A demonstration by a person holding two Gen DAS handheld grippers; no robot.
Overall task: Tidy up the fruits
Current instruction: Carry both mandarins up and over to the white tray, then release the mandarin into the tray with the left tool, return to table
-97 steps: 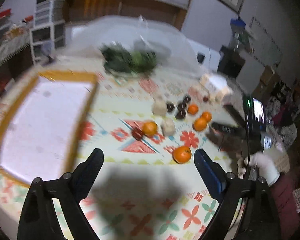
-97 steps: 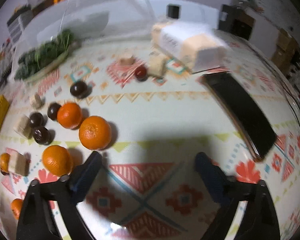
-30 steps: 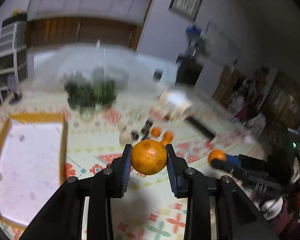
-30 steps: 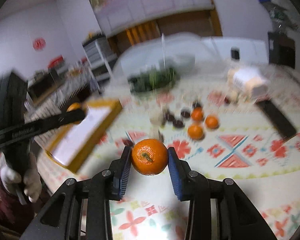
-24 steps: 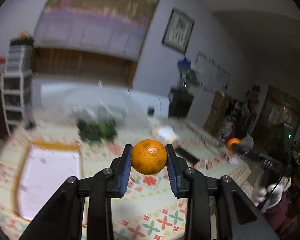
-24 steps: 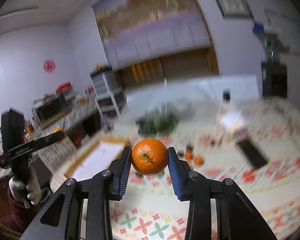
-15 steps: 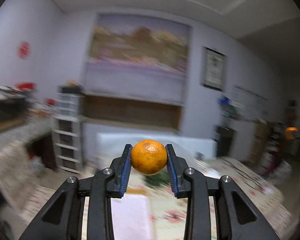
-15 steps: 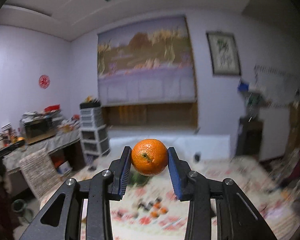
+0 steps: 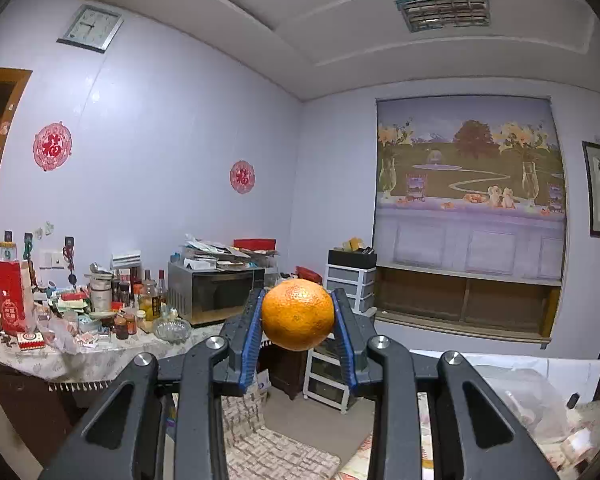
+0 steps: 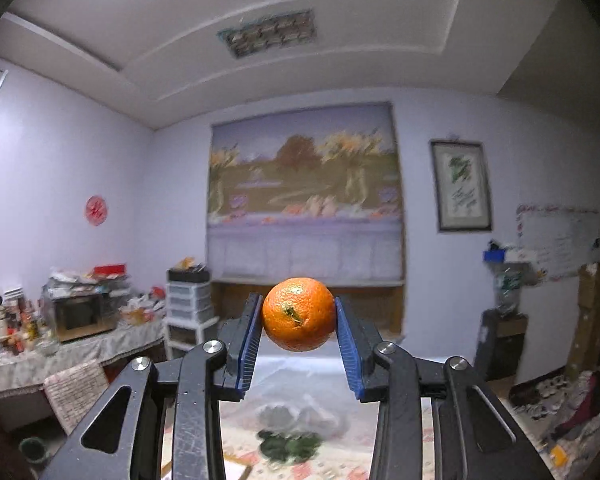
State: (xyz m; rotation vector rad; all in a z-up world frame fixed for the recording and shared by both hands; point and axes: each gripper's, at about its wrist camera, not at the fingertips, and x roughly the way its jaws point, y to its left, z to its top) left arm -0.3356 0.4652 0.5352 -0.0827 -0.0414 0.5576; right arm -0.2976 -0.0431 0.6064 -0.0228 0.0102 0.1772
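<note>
Left wrist view: your left claw [image 9: 298, 314] is clamping an orange [image 9: 298, 314] between its blue pads [image 9: 249, 338], jaws drawn in to the fruit's width, aiming level at the room and not at the table. The orange is hanging in the air in front of a cluttered side counter [image 9: 80, 344] and a microwave [image 9: 216, 292]. Risk, as a judgement: the pads are gripping only the flanks of a round fruit, so a quick swing or a slack squeeze could let it roll out and drop. This view is showing the side counter's bottles sharply; the table itself is barely entering the frame, at lower right.

Right wrist view: your right claw [image 10: 299, 314] is pinching a second orange [image 10: 299, 314], stem scar facing the lens, jaws likewise narrowed onto it. Below it you are seeing the table [image 10: 332, 456] with leafy greens [image 10: 290, 446], blurred. Same slip risk; also, with no tray clearly in sight, you are aiming blind for the drop-off.
</note>
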